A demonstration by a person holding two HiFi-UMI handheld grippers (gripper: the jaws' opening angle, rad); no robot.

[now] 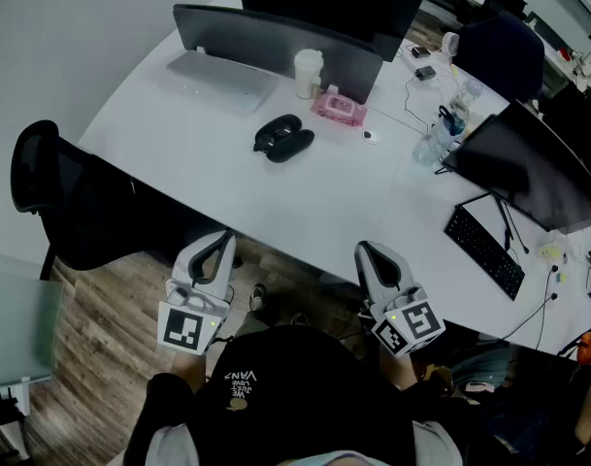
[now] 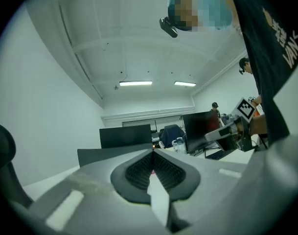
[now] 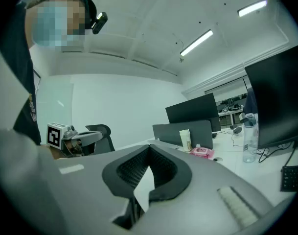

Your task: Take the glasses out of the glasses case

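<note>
Hanging well short of the glasses case (image 1: 283, 137) on the surface (image 1: 276, 202), the left gripper (image 1: 215, 241) and right gripper (image 1: 370, 252) show closed, empty fingers (image 2: 135, 173); the task looks unstarted.

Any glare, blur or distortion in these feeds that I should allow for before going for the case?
Head view: even light and sharp; the dark glasses case stands out on the white desk, whose edges bow. Left gripper view: heavy fisheye, black corners, bright ceiling lights but no washout. Right gripper view: the same bending and dark corners, with no glare on the desk.
</note>
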